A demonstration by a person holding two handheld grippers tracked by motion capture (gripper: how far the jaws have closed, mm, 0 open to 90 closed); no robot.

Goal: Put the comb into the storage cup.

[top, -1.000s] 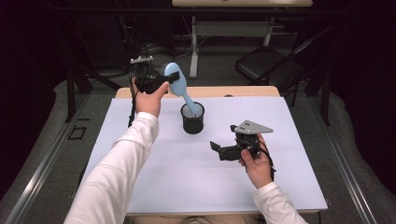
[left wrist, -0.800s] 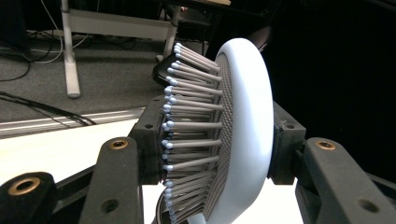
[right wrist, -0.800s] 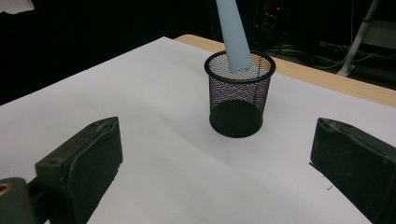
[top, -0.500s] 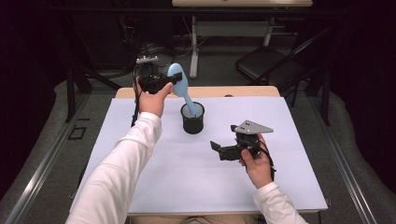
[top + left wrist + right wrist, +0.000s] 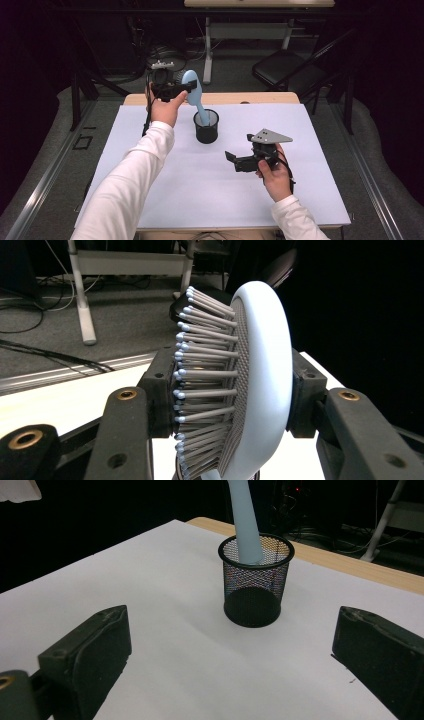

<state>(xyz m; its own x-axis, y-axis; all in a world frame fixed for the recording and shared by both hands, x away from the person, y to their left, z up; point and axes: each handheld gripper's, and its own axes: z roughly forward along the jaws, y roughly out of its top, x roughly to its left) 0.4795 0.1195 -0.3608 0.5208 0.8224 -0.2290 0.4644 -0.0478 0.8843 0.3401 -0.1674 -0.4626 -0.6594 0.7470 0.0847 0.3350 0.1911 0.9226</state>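
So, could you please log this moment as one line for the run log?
left gripper: shut on hairbrush head | hairbrush handle: in mesh cup | right gripper: open, apart from cup | surface: white table

Not much moved: the left gripper point(image 5: 186, 89) lifted the blue hairbrush point(image 5: 192, 86) a touch higher and more upright, handle now dipping into the black mesh cup point(image 5: 206, 131).

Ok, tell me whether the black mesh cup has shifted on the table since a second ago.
No. The black mesh cup sits at the same spot relative to the table's wooden far edge.
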